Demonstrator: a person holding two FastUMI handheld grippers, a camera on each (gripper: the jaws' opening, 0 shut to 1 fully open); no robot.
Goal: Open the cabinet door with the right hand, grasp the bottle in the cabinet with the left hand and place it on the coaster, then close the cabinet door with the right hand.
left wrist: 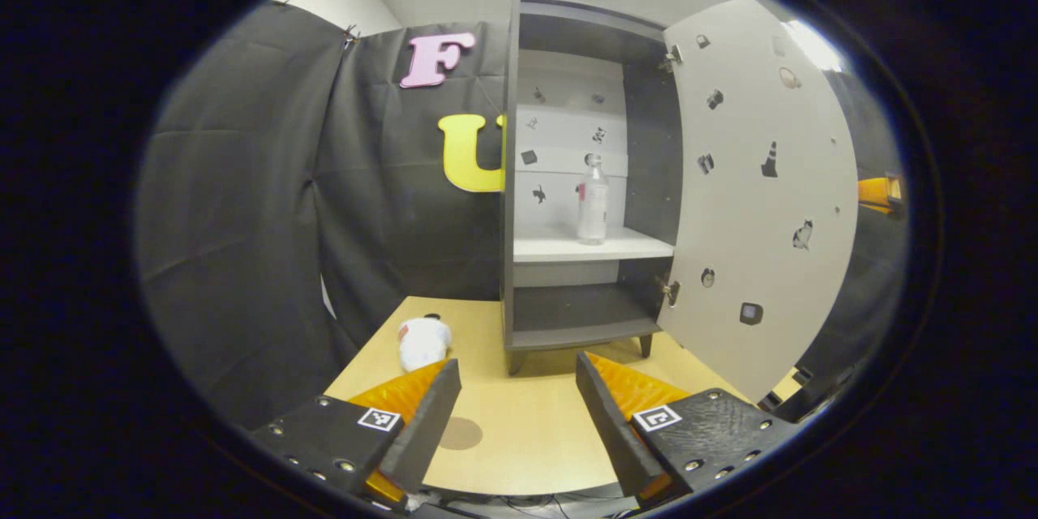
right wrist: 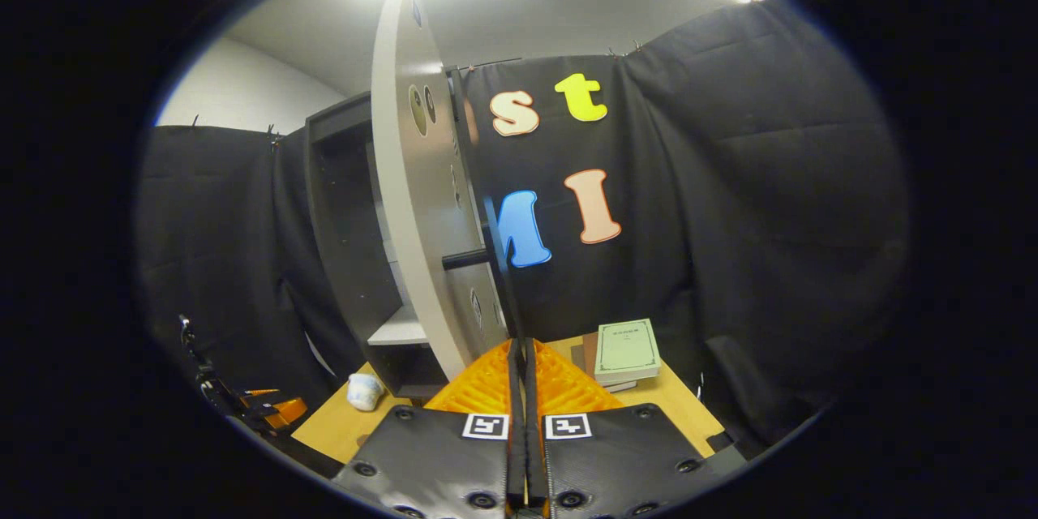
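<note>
The left gripper view looks from a little way back, straight into the open cabinet (left wrist: 568, 178). The right gripper view sits close against the door's (right wrist: 422, 203) edge. Both share the cabinet, the door and the table (left wrist: 519, 422)

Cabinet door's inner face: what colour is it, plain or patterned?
Pale grey-white, dotted with small scattered picture stickers. The cabinet door shows best in the left gripper view.

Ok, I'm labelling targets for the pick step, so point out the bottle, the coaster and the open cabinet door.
bottle (left wrist: 593, 207), left gripper view, on its clear body, standing on the shelf.
coaster (left wrist: 460, 433), left gripper view, middle of the round disc on the table.
cabinet door (left wrist: 754, 211), left gripper view, on its inner face.
</note>
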